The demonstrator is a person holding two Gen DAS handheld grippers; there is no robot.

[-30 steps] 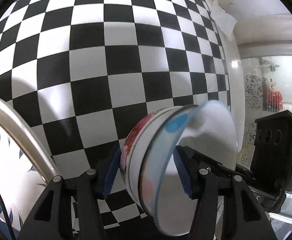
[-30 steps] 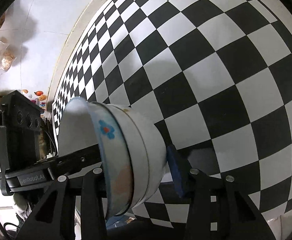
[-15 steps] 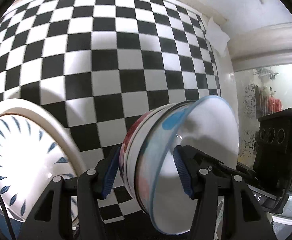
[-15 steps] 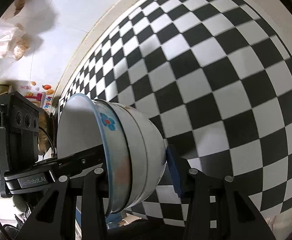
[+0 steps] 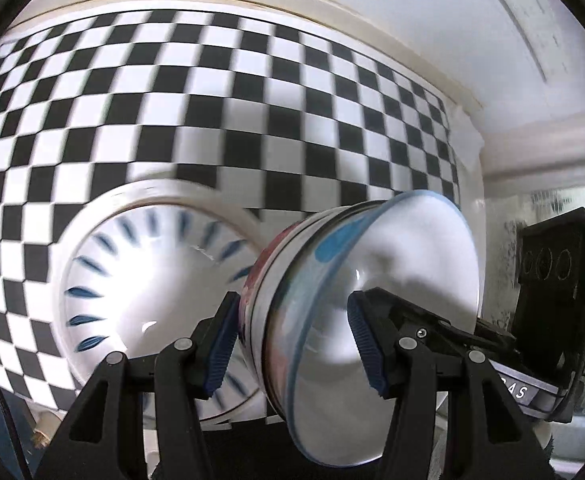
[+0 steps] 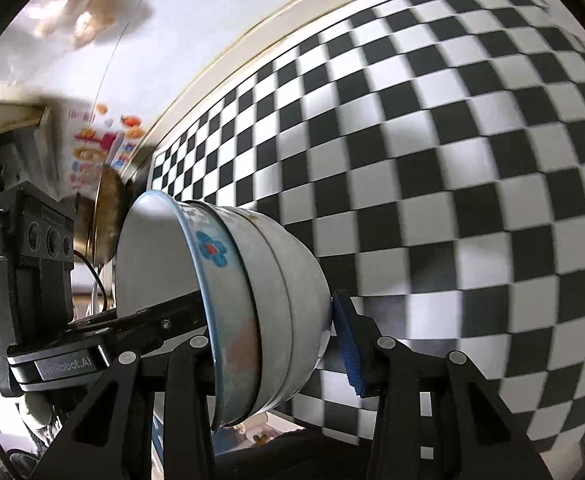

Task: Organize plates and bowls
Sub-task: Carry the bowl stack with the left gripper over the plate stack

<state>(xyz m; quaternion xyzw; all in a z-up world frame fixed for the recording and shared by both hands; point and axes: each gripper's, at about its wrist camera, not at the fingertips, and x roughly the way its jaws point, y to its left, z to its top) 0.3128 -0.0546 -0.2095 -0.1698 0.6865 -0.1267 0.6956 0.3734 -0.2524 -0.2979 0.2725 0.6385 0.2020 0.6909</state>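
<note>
A stack of nested bowls point(image 5: 356, 304), white with blue flower marks and a red pattern on the outer one, is held on edge above the checkered table. My left gripper point(image 5: 292, 340) is shut on its rim from one side. My right gripper point(image 6: 272, 344) is shut on the same stack point(image 6: 260, 296) from the opposite side. A white plate with blue leaf marks point(image 5: 144, 280) lies on the table to the left, partly behind the bowls. Each gripper shows in the other's view.
The black and white checkered tablecloth point(image 5: 212, 100) covers the table, ending at a cream edge against a white wall point(image 5: 412, 8). A brass-coloured dish point(image 6: 108, 216) stands at the far left in the right wrist view. A frosted window point(image 5: 552, 208) is at the right.
Both grippers have lifted and tilted back with the bowl stack. The plate with blue leaf marks has come fully into the left wrist view, and the wall now shows.
</note>
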